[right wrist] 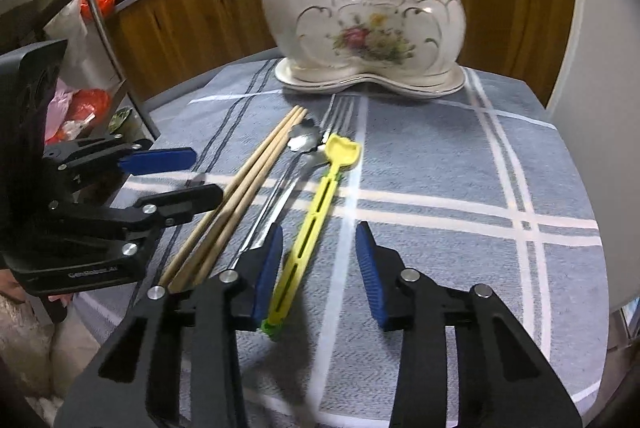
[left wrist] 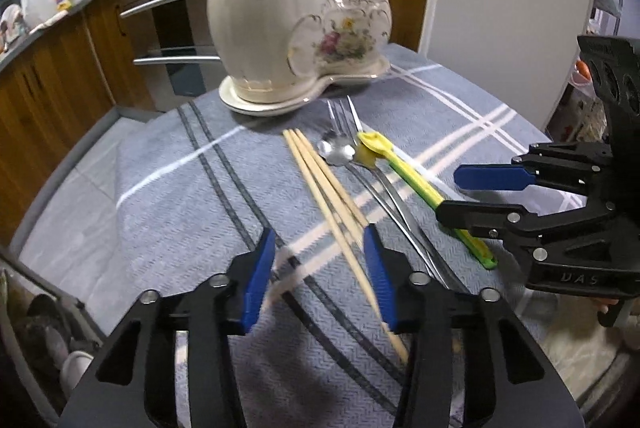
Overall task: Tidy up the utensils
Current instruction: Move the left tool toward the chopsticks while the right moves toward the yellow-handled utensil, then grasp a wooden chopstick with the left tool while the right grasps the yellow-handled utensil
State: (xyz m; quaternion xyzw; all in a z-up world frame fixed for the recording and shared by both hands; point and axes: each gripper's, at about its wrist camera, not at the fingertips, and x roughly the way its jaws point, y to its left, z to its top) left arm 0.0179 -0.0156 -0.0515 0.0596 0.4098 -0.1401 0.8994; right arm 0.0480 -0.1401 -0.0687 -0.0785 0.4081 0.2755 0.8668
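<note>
left tongs (left wrist: pixel 320 268): astride chopsticks (left wrist: pixel 320 179) | right tongs (right wrist: pixel 318 268): astride yellow utensil (right wrist: pixel 316 211)

A two-pot holder (right wrist: pixel 360 27) is standing at the bench's (right wrist: pixel 460 155) far edge. Before it, chopsticks (right wrist: pixel 248 183) are lying leftmost, then what seems a spoon (right wrist: pixel 302 139) and forks (right wrist: pixel 340 111), then a spatula (right wrist: pixel 316 220) rightmost.

Cream, gold-trimmed floral holder (right wrist: pixel 372 27); blue-grey cloth (right wrist: pixel 440 163) with white and dark stripes; yellow, perhaps green-tipped, utensil (right wrist: pixel 316 224).
</note>
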